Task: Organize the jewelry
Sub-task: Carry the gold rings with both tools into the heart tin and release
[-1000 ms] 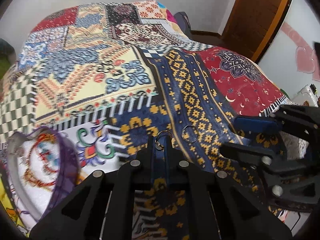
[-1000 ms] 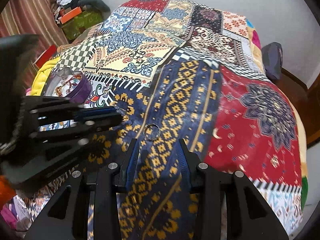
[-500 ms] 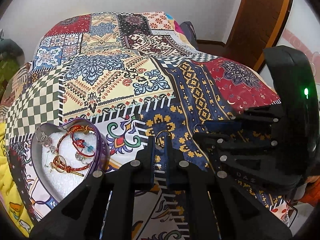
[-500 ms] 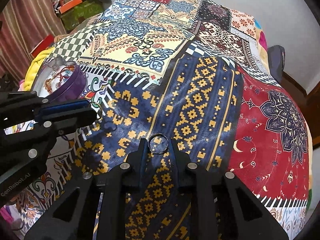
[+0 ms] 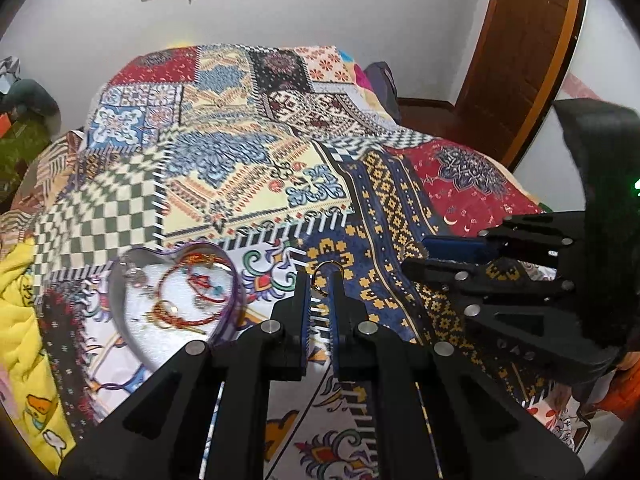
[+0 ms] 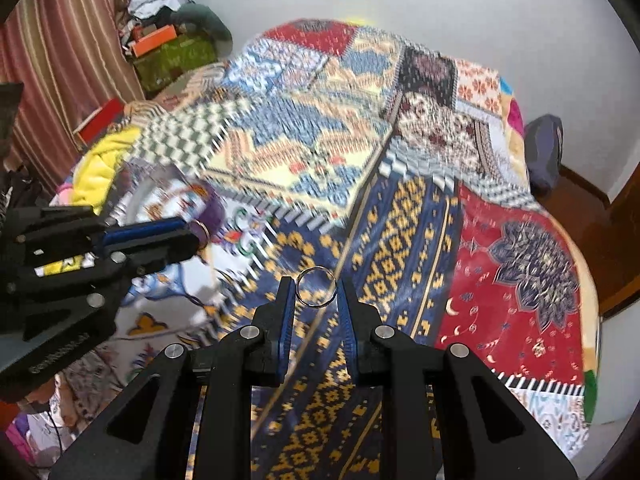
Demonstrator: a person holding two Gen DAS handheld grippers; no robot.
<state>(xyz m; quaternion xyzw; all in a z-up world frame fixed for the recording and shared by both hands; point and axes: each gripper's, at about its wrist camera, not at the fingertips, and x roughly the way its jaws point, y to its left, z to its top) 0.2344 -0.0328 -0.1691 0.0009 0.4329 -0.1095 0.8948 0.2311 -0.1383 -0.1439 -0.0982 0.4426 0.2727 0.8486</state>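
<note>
Left tool (image 5: 320, 280) is clamping a small gold-coloured metal ring (image 5: 329, 272) at its fingertips, jaws fully closed on it. Right tool (image 6: 316, 290) is gripping a larger thin silver-coloured metal ring (image 6: 316, 286) edge to edge between its blue pads; a second ago that ring was lying on the blue-and-yellow patch ahead of wider jaws, which closed onto it by half a second ago and have held since.

Both rings are now hanging clear of the multicoloured patchwork bedspread (image 5: 248, 168). Compared with the earlier frames, both views are taking in more wall and more of the bed's far edge.

Purple heart-shaped tin with a white lining (image 5: 176, 300) is sitting near the bed's left edge, just left of the left tool, holding red and gold bangles (image 5: 188, 300). In the right wrist view the tin (image 6: 176, 200) is showing blurred, just behind the left tool (image 6: 192, 236).
</note>
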